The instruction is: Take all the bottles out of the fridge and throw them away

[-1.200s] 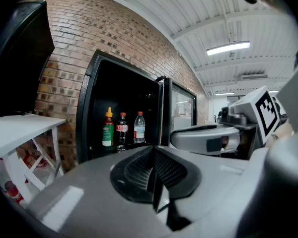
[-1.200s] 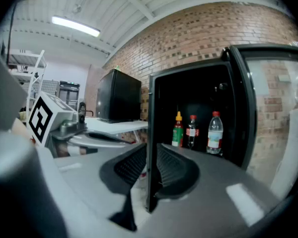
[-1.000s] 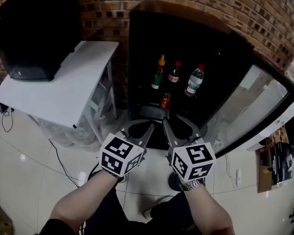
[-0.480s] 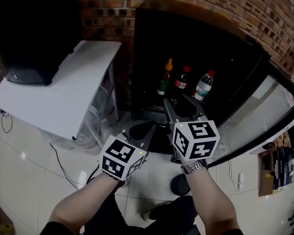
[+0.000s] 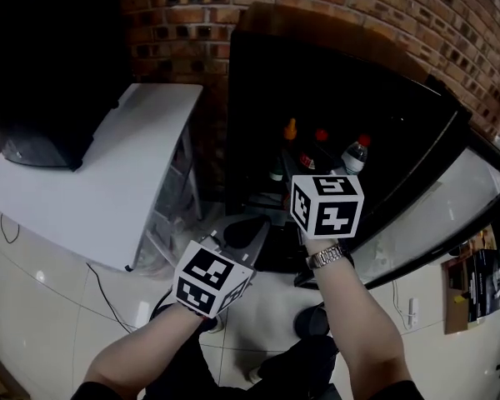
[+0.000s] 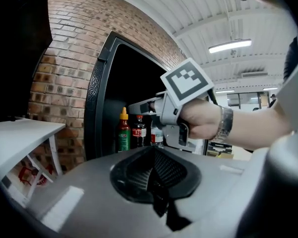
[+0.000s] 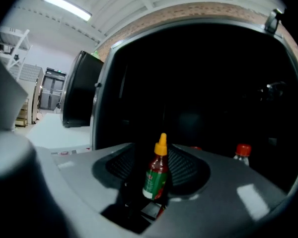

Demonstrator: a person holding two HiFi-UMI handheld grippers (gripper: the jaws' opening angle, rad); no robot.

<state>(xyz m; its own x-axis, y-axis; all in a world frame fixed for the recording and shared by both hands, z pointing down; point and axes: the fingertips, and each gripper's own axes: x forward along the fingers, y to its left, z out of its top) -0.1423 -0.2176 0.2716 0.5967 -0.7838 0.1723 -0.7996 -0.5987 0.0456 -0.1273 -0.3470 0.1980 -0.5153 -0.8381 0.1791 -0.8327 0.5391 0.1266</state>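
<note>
Step in hand: reach for the first bottle. All bottles are in the fridge (image 5: 254, 90), none out yet.

Right hand-held gripper (image 7: 157, 158) is at the fridge mouth, jaws spread and just been opening. The sauce bottle (image 7: 154, 178) (yellow cap, green label) stands straight ahead of it, framed between the two jaws. Pads don't look pressed on it, so not held.

The cola bottle (image 6: 138, 134) stands just to the right of the sauce bottle, and from the right hand-held gripper only its red cap peeks over the right jaw. The water bottle (image 7: 242, 153) is further right of that jaw, deeper in, well clear.

Left hand-held gripper (image 6: 153, 168) hangs back, lower and to the left of the right one, outside the fridge. Its jaws are pressed together with nothing in them.

Next move, my read: push the right hand-held gripper forward until the pads sit either side of the sauce bottle's body, not the narrow neck. Then close, lift it clear and back out without knocking the cola beside it. No bin clearly visible, so the drop spot still has to be found.
</note>
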